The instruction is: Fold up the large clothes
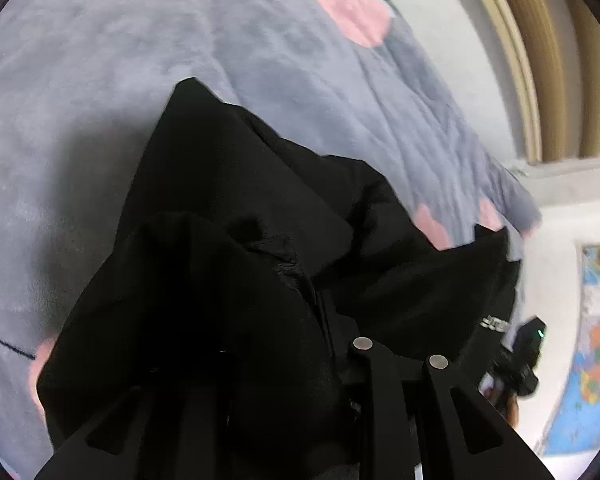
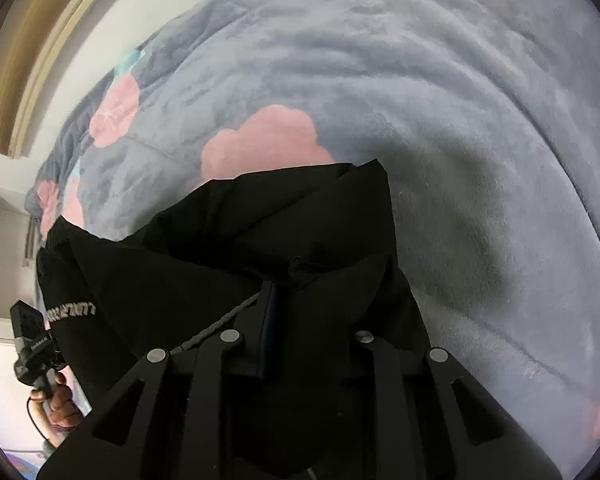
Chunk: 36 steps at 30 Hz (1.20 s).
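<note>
Right wrist: black garment (image 2: pixel 236 256) apparently in right hand-held gripper (image 2: pixel 296 344), above blanket (image 2: pixel 440 100).

Soft, even daylight fills both fisheye views, whose corners go black and whose straight lines bow near the rim. The black garment (image 1: pixel 228 216) loses its folds in underexposure and casts a diffuse shadow on the grey blanket (image 2: pixel 480 128). Edges smear with slight motion blur.
</note>
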Tool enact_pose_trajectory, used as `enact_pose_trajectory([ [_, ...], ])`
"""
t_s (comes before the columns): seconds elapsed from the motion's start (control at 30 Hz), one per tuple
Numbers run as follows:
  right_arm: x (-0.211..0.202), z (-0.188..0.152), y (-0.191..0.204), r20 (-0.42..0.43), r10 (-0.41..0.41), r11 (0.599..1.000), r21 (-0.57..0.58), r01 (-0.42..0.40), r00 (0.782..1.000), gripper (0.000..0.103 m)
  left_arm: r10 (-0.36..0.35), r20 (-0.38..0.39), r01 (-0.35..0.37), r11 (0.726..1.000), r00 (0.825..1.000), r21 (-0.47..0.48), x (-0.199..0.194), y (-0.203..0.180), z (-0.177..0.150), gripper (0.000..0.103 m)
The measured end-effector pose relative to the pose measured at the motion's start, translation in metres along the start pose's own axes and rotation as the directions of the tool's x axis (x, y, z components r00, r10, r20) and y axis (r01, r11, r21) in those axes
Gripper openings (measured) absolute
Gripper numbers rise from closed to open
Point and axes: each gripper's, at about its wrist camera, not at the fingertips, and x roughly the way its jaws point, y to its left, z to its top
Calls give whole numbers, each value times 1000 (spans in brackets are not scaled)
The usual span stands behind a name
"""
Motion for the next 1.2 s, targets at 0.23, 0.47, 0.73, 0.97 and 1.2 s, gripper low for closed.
enact_pose_trajectory([
  [0.23,-70,-5,-26,74,150,982,104,-157,986,35,-119,-10,119,981,993,155,-78,-26,2,35],
  [0.47,-133,-24,-32,165,250,937,205,-282,954,43,-326,-19,321,916,945,239,-160,-47,-14,45],
  [0.73,-189,-26,-19,278,145,980,89,-176,950,75,-300,14,284,919,954,274,-195,-50,-27,55],
  [0.97,-159,-24,17,265,4,994,-102,24,964,86,-211,171,139,923,962,358,-212,-62,-26,84],
  [1.2,-64,4,30,227,-137,943,-268,197,964,86,77,159,-121,950,984,287,-133,-25,13,84],
])
